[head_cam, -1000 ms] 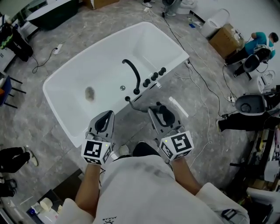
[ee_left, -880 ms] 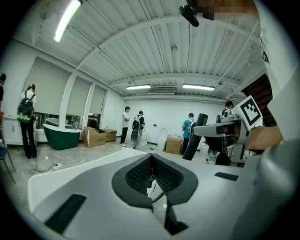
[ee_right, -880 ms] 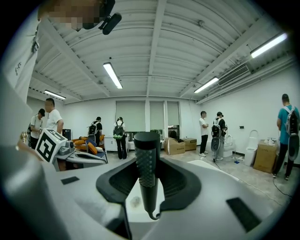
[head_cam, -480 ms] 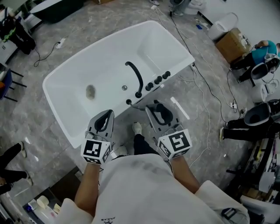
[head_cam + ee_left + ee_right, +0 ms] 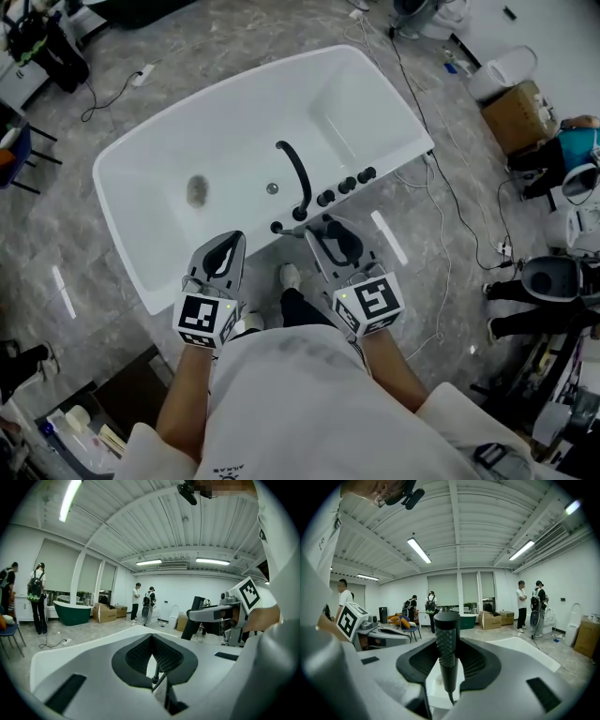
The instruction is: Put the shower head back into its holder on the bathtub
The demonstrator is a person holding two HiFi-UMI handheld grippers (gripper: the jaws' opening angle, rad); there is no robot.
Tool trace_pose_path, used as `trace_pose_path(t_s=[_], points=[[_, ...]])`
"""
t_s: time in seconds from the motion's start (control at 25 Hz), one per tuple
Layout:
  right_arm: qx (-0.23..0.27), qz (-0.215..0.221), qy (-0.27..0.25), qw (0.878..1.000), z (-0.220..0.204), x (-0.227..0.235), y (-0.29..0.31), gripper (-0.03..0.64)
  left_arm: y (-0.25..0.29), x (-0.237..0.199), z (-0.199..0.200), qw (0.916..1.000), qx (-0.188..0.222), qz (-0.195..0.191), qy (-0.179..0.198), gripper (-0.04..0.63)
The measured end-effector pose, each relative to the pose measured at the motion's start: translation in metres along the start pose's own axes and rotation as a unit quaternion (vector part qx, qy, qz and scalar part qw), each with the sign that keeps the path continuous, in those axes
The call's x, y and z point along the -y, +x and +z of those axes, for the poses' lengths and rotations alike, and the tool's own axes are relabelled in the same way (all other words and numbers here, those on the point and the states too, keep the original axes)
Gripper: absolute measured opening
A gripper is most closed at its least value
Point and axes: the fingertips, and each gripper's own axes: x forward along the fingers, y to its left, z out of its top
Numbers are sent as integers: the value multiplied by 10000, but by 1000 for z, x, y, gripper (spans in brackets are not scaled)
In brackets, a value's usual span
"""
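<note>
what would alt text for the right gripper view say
The right gripper is closed on a black, textured shower head that stands upright between its jaws. Behind it is the rim of the white bathtub, and farther back a bright hall with several people standing.

The bathtub (image 5: 225,131) lies slantwise on the floor before the person. A spout (image 5: 298,173) and a row of knobs (image 5: 347,184) stand on its near rim, toward the right end. The drain (image 5: 196,190) sits in the basin to their left. The left gripper (image 5: 228,246) hangs over the near rim. The right gripper (image 5: 323,227) is beside it, just before the spout's base, with the shower head (image 5: 447,644) upright between its jaws. A cardboard box (image 5: 520,114) stands far right, past a cable (image 5: 450,197) on the floor.
</note>
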Motion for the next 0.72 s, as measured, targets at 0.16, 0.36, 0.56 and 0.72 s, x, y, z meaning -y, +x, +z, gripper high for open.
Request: trace_pose_path(t_s=[0.16,0.36,0.56,0.72], points=[[-159,173,8,9997,-9,10,19,146,12,-8,-7,9998,-116,128,-117,12],[-393,347,-12,9986,-27,20,40,146,25,-16,-21,9991,-284,242,-216,12],[-597,453,11,9972,-49,32,61,146,39,-22,-36,9983,-426,309,-252,12],[-774,504,-16,9957,-68,38,73,146,48,-22,-57,9974,-555,328,-318,12]])
